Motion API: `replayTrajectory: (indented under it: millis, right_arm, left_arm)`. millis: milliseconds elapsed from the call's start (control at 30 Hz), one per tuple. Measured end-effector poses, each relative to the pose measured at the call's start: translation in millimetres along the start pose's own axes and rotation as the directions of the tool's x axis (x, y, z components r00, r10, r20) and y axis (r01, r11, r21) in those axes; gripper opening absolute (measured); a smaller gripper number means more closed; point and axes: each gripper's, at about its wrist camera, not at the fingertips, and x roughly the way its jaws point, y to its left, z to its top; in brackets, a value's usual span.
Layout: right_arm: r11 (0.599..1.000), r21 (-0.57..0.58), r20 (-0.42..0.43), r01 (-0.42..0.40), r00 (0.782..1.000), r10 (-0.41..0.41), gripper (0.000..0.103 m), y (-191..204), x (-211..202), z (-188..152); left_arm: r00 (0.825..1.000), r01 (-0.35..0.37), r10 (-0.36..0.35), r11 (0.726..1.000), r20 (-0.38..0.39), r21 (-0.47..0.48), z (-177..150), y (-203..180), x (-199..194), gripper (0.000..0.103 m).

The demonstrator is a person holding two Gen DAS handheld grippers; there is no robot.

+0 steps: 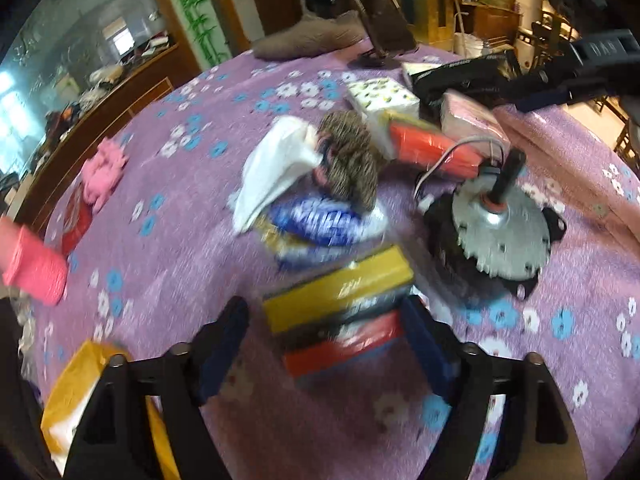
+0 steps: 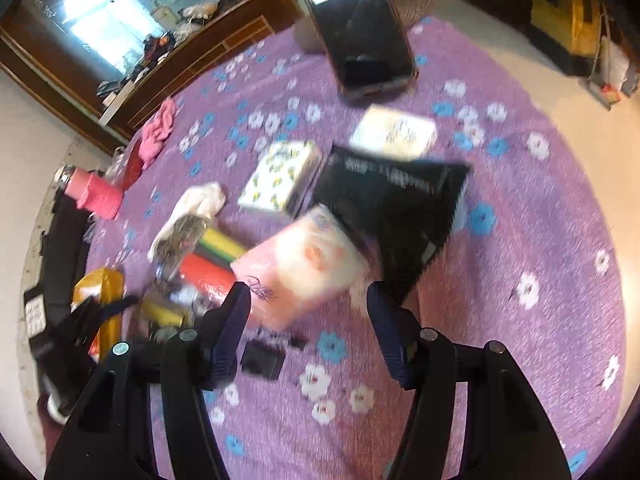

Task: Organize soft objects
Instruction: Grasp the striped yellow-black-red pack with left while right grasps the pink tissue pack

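- Both views are pretty smeared, so take the fine detail loosely.
- Left gripper [image 1: 326,344]: jaws wide apart, holding nothing. A stack of 2 flat packs, a yellow pack [image 1: 340,292] on a red pack [image 1: 344,344], sits right between the fingers, dead ahead.
- That stack's long axis runs roughly across the gap, tilted up toward the right, so the jaws would close on its short ends. I'd guess that's the next grab, but I can't tell if the pads are touching it yet.
- Right gripper [image 2: 308,320]: also spread open, empty. The pink tissue pack [image 2: 300,268] lies just ahead and a bit left of center, its near corner reaching in between the tips.
- Its long axis runs diagonally, near-left to far-right, so the right hand would probably need a twist to square up on it.
- Each hand is nearest its own target: left for the stack, right for the pink one.
- Everything's on a purple flowered cloth [image 2: 520,220]. Other stuff around: a white cloth [image 1: 276,168], a black bag [image 2: 392,208], a motor [image 1: 500,232] (not soft, so I'd leave it), and a phone [image 2: 360,28] on a stand at the back.
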Motion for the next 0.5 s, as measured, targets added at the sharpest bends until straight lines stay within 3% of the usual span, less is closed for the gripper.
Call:
replayTrajectory:
  millis: [100,267,367,500]
  right_arm:
    - [1.0,0.021,-0.02,-0.019,1.0,0.02,0.059,-10,-1,-5]
    - [0.99,0.119,-0.004,-0.076,0.997,0.077,0.06,-19,-1,-3]
    - [0.979,0.174,-0.019,-0.104,0.994,0.109,0.06,-18,8,-2]
    - [0.95,0.287,-0.037,-0.125,0.989,0.142,0.06,-18,27,-1]
  left_arm:
    - [0.999,0.022,-0.023,1.0,-0.047,-0.01,2,-5,8,0.08]
    - [0.988,0.071,-0.068,0.997,-0.136,0.016,-8,-9,0,0.069]
    - [0.988,0.114,-0.115,0.993,-0.103,-0.019,-11,1,-16,0.069]
    - [0.997,0.075,-0.076,0.996,-0.017,-0.039,-7,17,-27,0.074]
